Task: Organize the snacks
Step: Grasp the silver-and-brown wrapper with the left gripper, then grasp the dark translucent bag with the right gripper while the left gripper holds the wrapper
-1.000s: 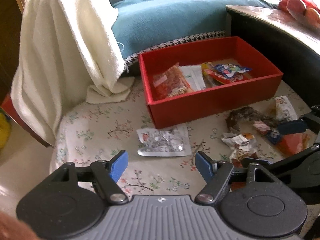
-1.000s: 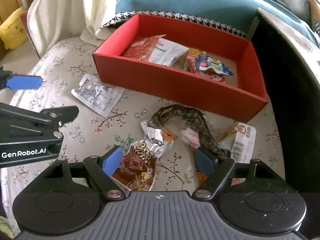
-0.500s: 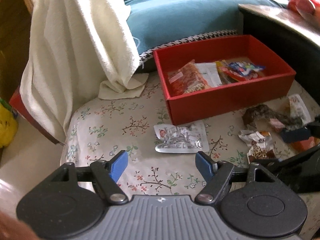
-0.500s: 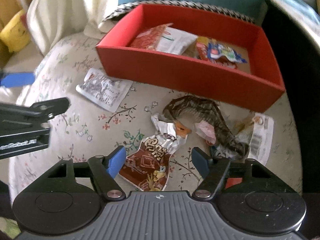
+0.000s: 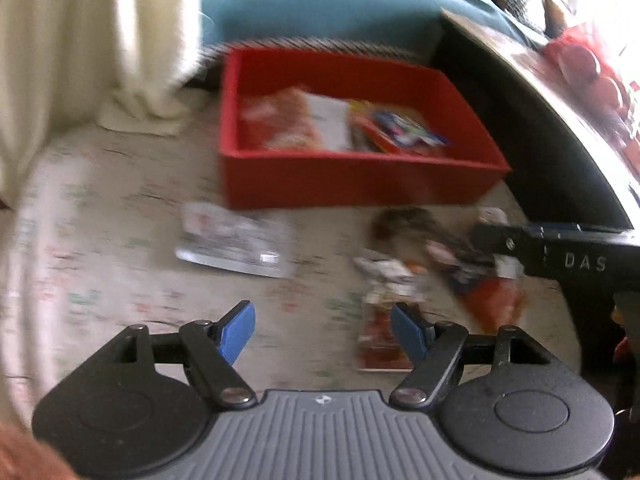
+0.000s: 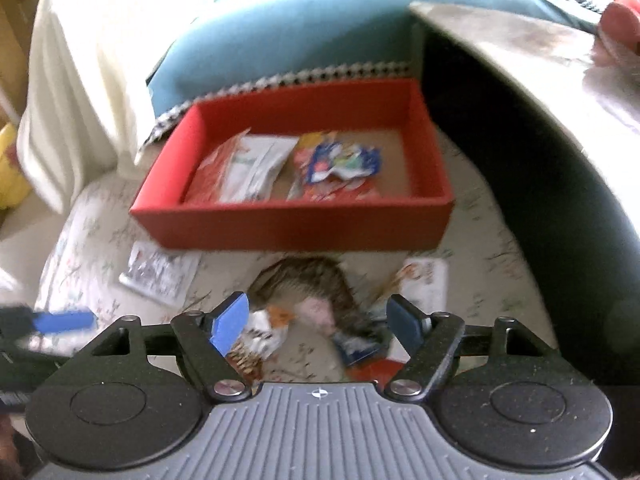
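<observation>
A red box [image 5: 360, 184] [image 6: 296, 224] holds several snack packets on the floral cushion. A silver packet [image 5: 236, 240] [image 6: 158, 276] lies in front of the box's left corner. A pile of loose wrappers, with a dark brown one [image 6: 308, 284] and a red-brown one [image 5: 384, 344], lies in front of the box's right half. My left gripper [image 5: 322, 330] is open and empty, above the cushion between the silver packet and the pile. My right gripper [image 6: 318, 320] is open and empty, just over the pile. Both views are blurred.
A cream towel [image 5: 80, 48] hangs over the seat at the left. A blue cushion [image 6: 288, 32] lies behind the box. A dark table edge [image 6: 520, 152] curves along the right side. A white labelled packet [image 6: 428, 284] lies right of the pile.
Both grippers have swung: the left view turned right toward the wrapper pile, and the right gripper moved forward over the pile. Both stay open and empty.
</observation>
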